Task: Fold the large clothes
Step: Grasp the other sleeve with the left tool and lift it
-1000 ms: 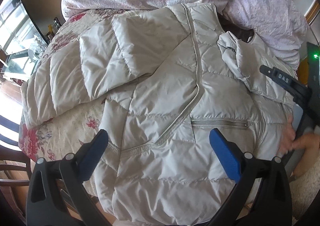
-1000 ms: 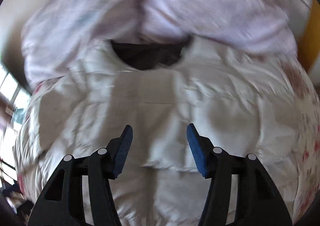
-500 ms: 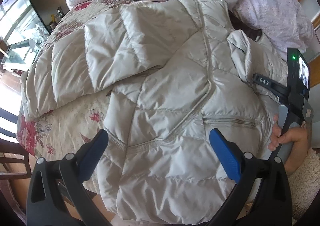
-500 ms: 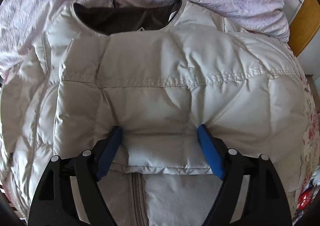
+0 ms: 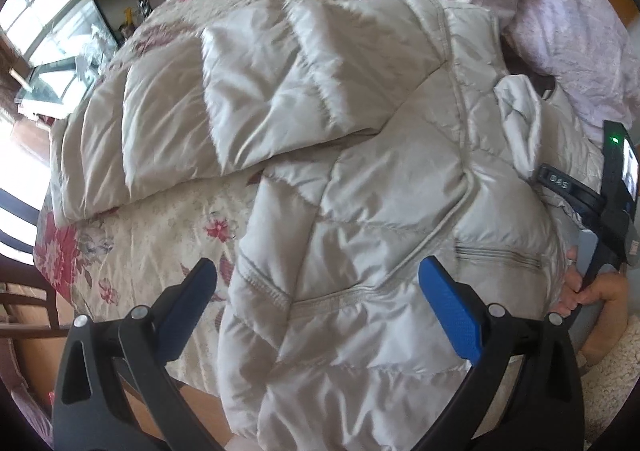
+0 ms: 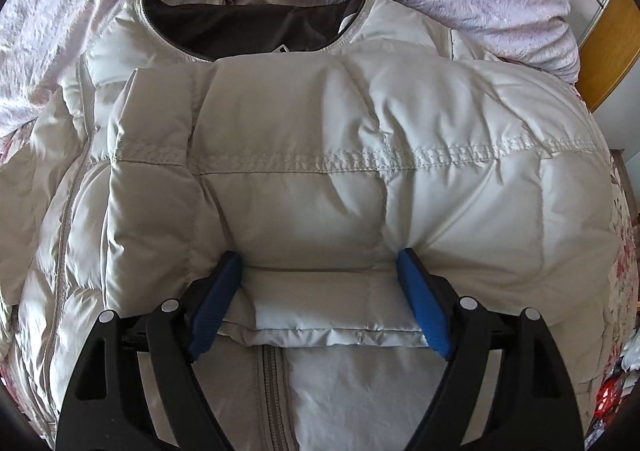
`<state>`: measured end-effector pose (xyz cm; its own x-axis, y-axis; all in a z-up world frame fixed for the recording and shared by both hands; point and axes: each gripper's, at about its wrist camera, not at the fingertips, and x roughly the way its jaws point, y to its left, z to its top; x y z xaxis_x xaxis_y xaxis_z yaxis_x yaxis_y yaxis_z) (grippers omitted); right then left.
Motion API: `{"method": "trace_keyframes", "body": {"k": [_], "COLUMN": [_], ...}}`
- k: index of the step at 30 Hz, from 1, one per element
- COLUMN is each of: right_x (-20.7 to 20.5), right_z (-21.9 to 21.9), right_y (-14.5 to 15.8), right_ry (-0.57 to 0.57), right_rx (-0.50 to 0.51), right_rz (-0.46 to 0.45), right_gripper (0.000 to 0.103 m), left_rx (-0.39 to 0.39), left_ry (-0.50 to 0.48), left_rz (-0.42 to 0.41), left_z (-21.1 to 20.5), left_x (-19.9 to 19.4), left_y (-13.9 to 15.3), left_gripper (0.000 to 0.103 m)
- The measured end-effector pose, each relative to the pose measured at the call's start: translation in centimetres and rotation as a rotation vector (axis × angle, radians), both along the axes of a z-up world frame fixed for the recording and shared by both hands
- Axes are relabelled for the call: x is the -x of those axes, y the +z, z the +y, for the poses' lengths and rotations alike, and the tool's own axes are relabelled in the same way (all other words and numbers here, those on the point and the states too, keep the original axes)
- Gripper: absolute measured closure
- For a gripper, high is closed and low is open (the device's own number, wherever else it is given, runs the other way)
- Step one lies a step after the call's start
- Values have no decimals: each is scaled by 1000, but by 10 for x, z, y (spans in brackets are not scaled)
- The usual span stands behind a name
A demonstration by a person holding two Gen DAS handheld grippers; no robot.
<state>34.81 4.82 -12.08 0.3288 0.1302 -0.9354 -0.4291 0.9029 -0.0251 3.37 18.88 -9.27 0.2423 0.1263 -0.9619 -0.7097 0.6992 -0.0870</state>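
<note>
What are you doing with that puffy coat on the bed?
A person is folding a pale puffy jacket on a flowery bedspread. One sleeve is already folded across the chest. The right gripper sits over that sleeve's cuff, its jaws opening with the cuff between them. The other sleeve lies spread out to the side. The left gripper hovers open over the jacket's hem, holding nothing.
</note>
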Motion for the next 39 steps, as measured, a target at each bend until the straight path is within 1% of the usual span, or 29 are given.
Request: {"method": "trace_keyframes", "body": {"k": [5, 9, 11, 15, 18, 19, 20, 21, 22, 23, 26, 29, 32, 35, 37, 39], "right_x": [-2, -2, -2, -2, -4, -2, -2, -2, -2, -1, 0, 1, 1, 2, 2, 3], "right_z": [3, 7, 7, 4, 7, 3, 4, 4, 3, 3, 3, 3, 3, 2, 2, 2], "right_y": [1, 2, 1, 0, -1, -1, -1, -1, 0, 0, 0, 0, 1, 1, 1, 1], "right_ry": [7, 2, 2, 2, -4, -5, -4, -4, -4, -4, -5, -5, -5, -3, -3, -2], "right_rx": [23, 45, 40, 30, 31, 29, 29, 29, 28, 27, 25, 22, 19, 14, 13, 12], "right_rz": [6, 0, 0, -5, -6, -8, -8, -9, -10, -11, -15, -18, -22, -26, -29, -32], "right_gripper": [19, 17, 16, 16, 16, 16, 16, 16, 16, 16, 16, 16, 16, 16, 16, 16], "left_rx": [83, 95, 129, 209, 288, 303, 330, 346, 363, 369, 360, 345, 326, 330, 329, 337], "left_ry": [106, 160, 196, 302, 405, 426, 470, 496, 527, 567, 624, 701, 787, 862, 905, 921], "left_rz": [10, 13, -2, -52, -113, -129, -155, -172, -191, -221, -237, -273, -306, -331, -330, -338], "left_z": [30, 48, 59, 83, 102, 106, 113, 118, 123, 129, 143, 159, 169, 180, 186, 188], "left_x": [18, 29, 36, 53, 68, 71, 77, 80, 84, 88, 95, 106, 120, 137, 149, 154], "left_y": [-18, -27, -32, -44, -53, -55, -58, -59, -60, -59, -59, -58, -58, -59, -61, -63], "left_gripper": [2, 2, 2, 3, 4, 6, 12, 16, 16, 17, 22, 25, 37, 53, 76, 85]}}
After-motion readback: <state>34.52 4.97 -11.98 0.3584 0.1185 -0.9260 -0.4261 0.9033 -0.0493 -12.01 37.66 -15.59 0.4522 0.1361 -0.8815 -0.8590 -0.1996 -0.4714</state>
